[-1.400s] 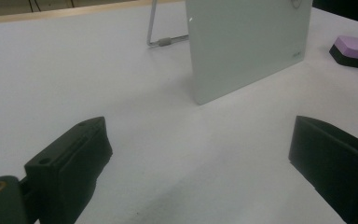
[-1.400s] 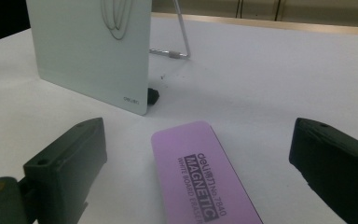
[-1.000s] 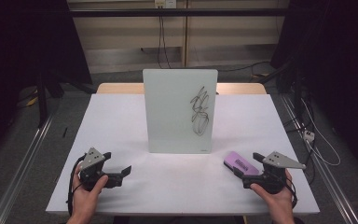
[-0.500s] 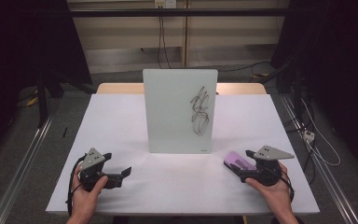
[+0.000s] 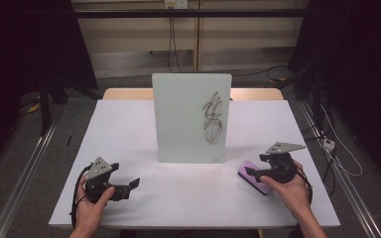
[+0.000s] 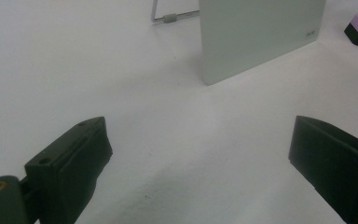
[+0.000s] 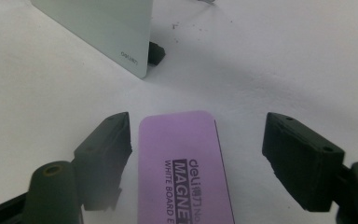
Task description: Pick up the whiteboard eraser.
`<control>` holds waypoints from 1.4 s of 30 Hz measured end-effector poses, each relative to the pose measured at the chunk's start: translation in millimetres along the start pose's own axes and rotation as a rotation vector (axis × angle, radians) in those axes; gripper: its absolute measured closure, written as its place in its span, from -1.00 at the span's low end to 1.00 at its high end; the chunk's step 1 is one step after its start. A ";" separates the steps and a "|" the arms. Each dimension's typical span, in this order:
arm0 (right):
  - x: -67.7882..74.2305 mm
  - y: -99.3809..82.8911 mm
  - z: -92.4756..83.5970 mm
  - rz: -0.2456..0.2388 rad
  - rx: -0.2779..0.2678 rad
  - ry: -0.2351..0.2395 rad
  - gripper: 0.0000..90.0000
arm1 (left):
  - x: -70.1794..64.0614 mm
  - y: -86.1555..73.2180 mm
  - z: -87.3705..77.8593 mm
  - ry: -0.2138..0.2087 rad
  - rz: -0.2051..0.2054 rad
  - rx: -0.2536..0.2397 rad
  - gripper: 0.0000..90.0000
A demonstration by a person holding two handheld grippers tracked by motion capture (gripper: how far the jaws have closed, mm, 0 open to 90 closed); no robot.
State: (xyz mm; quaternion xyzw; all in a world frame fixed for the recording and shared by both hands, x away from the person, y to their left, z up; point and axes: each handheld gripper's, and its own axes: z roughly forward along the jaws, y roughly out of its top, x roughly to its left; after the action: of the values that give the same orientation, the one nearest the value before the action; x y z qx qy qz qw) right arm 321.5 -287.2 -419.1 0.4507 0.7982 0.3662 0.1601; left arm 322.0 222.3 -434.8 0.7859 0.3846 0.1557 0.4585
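Since the earlier frames, the right tongs [image 5: 252,172] have been carried leftward over the purple eraser [image 5: 256,176], and their jaws have just been closing, from wide to about half.

Item: eraser [image 7: 186,168], purple, flat on the white table [image 5: 129,129]. Position: between the jaws of the right tongs [image 7: 196,154]; one jaw is close beside its edge, the other is clearly apart from it. No grip is made yet.

Item: whiteboard [image 5: 191,118], upright on a stand, ahead of both tongs; a black scribble [image 5: 213,118] is seen on the half nearer the right tongs.

Item: left tongs [image 5: 129,184], resting on the table, jaws wide, nothing between them.

Step judged in hand: taking up the eraser for wiping the scribble.

Next move judged required: the eraser to be centred between the jaws, the jaws closed onto its long sides, then a lift towards the board's marked area.
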 end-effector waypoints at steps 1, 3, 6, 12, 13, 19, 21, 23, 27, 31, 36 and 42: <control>-1.0 1.8 -1.2 -0.002 0.011 0.007 -0.51 | -0.2 -0.2 0.1 -0.002 0.001 -0.001 -0.89; -2.5 5.8 -3.7 0.003 0.032 0.018 -0.56 | -0.5 -0.5 0.1 -0.002 0.000 0.004 -0.89; -5.1 11.4 -5.9 -0.001 0.050 0.023 -0.65 | 0.2 -0.4 0.5 -0.002 0.002 0.007 -0.89; -7.6 13.3 -5.4 -0.008 0.090 0.032 -0.69 | 0.1 -0.8 1.4 -0.002 0.000 0.011 -0.89; -7.5 12.9 -4.6 -0.016 0.105 0.033 -0.68 | 0.2 -0.8 1.5 -0.003 0.002 0.012 -0.89; -4.5 12.2 -4.0 -0.061 0.194 0.024 -0.61 | -0.1 -0.6 2.0 -0.007 0.007 0.021 -0.88; -4.8 11.2 -4.2 -0.071 0.190 0.028 -0.51 | -0.3 -0.5 2.0 -0.009 0.005 0.014 -0.88; -4.3 8.9 -2.2 -0.076 0.192 0.035 -0.44 | 0.1 -0.7 2.1 -0.006 0.005 0.017 -0.88; -2.6 4.7 3.6 -0.078 0.236 0.049 -0.40 | 1.7 -1.0 2.4 -0.004 -0.009 0.021 -0.88; -0.8 3.6 4.3 -0.095 0.244 0.042 -0.36 | 1.8 -1.2 2.2 -0.002 -0.010 0.022 -0.88; 0.4 1.2 6.5 -0.096 0.285 0.048 -0.26 | 0.8 -1.2 2.6 -0.006 -0.001 0.026 -0.88; -0.8 2.5 8.2 -0.109 0.332 0.059 -0.22 | 1.4 -1.0 2.8 -0.002 -0.007 0.027 -0.88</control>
State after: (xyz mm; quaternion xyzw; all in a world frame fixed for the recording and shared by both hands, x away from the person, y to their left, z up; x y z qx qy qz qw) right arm 328.2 -283.4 -422.9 0.4160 0.8754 0.2333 0.0794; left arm 324.2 221.9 -437.3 0.7910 0.3888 0.1481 0.4486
